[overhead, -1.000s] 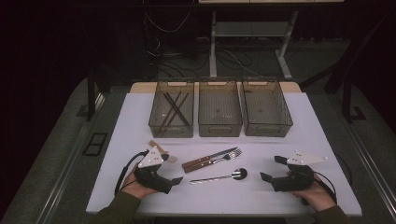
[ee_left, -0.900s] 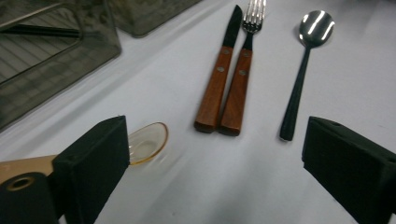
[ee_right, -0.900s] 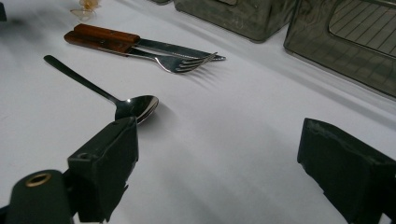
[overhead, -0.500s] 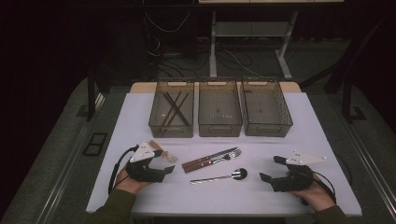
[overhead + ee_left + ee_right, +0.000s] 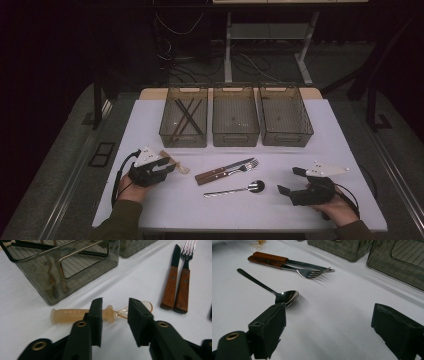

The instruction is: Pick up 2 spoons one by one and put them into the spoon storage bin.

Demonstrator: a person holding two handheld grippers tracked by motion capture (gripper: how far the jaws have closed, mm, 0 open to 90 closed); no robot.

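Note:
A small translucent peach spoon (image 5: 67,314) lies flat on the white table, just in front of the left bin. My left gripper (image 5: 115,322) is open and low over it, one jaw on each side of the spoon's neck; I cannot tell whether the pads touch it. In the high view the left gripper (image 5: 169,166) points right at the peach spoon (image 5: 179,165). A wooden-handled knife (image 5: 220,170) and fork (image 5: 235,171) lie side by side at mid-table, a metal spoon (image 5: 235,189) just nearer. My right gripper (image 5: 290,180) rests wide open, right of the metal spoon (image 5: 284,296).
Three smoky plastic bins stand in a row at the back: the left bin (image 5: 184,139) holds black chopsticks (image 5: 187,116), and the middle bin (image 5: 235,137) and right bin (image 5: 285,136) look bare. The table's front edge (image 5: 240,229) is close behind both hands.
My left gripper has shifted left and a little forward and turned its jaws to the right, so they now straddle the peach spoon. The right gripper has stayed put.

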